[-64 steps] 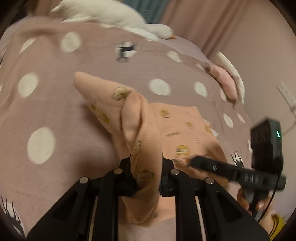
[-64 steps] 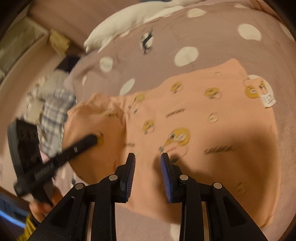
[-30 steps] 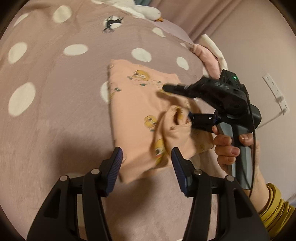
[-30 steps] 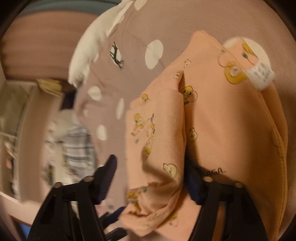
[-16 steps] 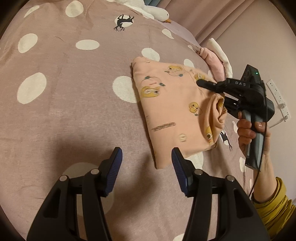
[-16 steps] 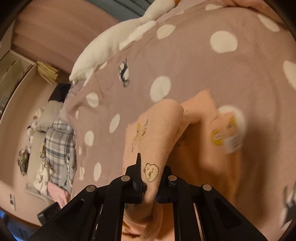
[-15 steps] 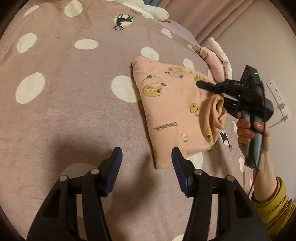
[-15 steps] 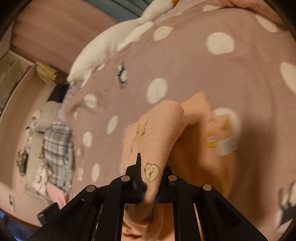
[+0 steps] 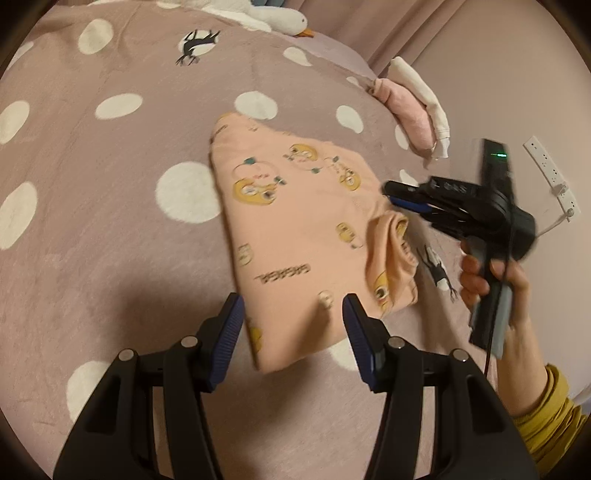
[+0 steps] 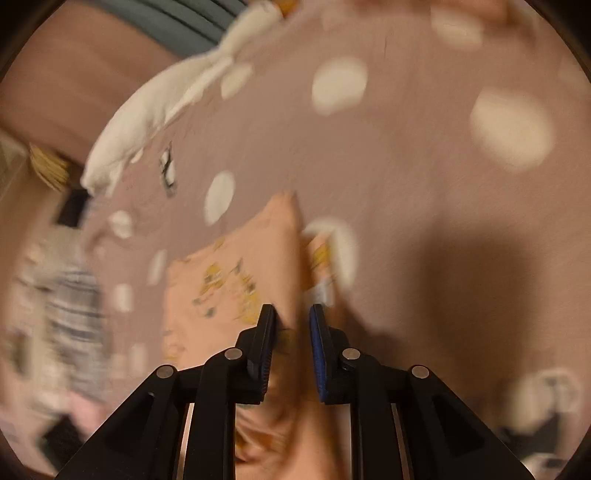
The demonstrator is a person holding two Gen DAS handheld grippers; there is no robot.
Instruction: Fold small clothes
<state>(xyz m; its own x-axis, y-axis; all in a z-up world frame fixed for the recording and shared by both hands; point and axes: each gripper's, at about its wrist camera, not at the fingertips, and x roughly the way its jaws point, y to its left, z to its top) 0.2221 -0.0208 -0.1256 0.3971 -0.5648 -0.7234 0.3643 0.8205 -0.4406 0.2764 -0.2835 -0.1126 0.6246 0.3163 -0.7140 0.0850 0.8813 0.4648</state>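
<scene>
A folded peach garment with yellow cartoon prints (image 9: pixel 295 236) lies on the mauve polka-dot bedspread (image 9: pixel 92 221). A loose bunched fold (image 9: pixel 393 258) stands up at its right edge. My left gripper (image 9: pixel 293 332) is open and empty, just above the garment's near corner. My right gripper (image 9: pixel 391 194) shows in the left wrist view at the garment's right edge, jaws slightly apart, no cloth between them. In the blurred right wrist view the right gripper (image 10: pixel 291 328) is parted over the garment (image 10: pixel 236 288).
A rolled pink and white garment (image 9: pixel 410 110) lies at the bed's far right edge. A white plush toy (image 9: pixel 258 18) lies at the head of the bed. A wall outlet strip (image 9: pixel 550 177) is on the right. A plaid cloth (image 10: pixel 74 314) lies off the bed's left.
My right gripper has let go of the garment's fold and drawn back from it; the fold now sits bunched on the garment. My left gripper stayed open and moved closer to the near corner.
</scene>
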